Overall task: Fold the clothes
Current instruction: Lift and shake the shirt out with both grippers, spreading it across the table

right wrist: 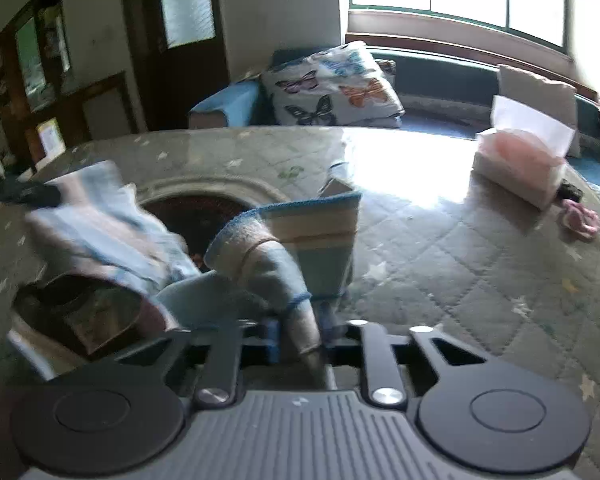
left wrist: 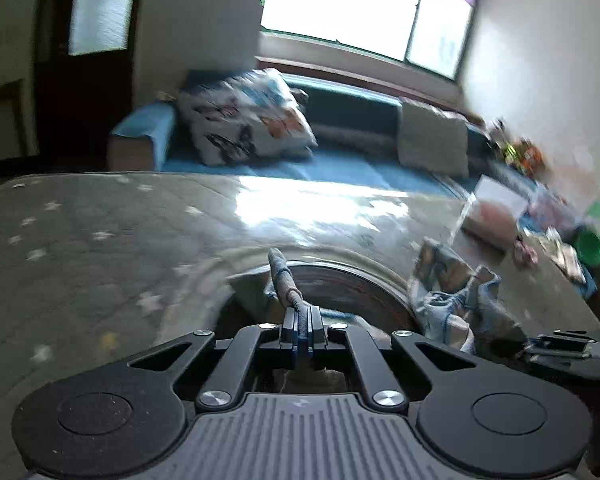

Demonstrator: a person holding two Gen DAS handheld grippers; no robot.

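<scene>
Striped cloth in blue, beige and pale grey, the garment [right wrist: 300, 248] to be folded, is held off the counter [right wrist: 440, 248] between the two grippers, bunched rather than spread.

Item 1, garment. In the right wrist view, one striped panel is raised at 12 o'clock of the jaws, with a rolled edge drooping toward 9 o'clock; the remainder trails away blurred to 9 o'clock. In the left wrist view, only a thin twisted corner is seen rising from the jaws toward 12 o'clock, and the bulk is seen crumpled at 3 o'clock.

Item 2, left gripper [left wrist: 302, 330]. The jaws are pressed together on that narrow corner. The hold is judged to be a pinch on one edge so that the cloth can be drawn out taut.

Item 3, right gripper [right wrist: 300, 340]. The jaws are parted slightly, with a thick fold of the garment wedged between them and seemingly gripped. The two holds are judged to be meant for stretching the piece before it is laid flat; no fold is yet made.

Item 4, counter. A quilted, star-printed cover under a glossy sheet is noted, with a dark round recess [right wrist: 196, 216] beneath the garment.

Item 5, surroundings. A tissue box [right wrist: 520, 168] at 2 o'clock is shown sharply only in the right view, where a butterfly cushion [right wrist: 332, 88] on a blue sofa [left wrist: 340, 168] is also clear. Bright clutter at 3 o'clock appears in the left view alone.
</scene>
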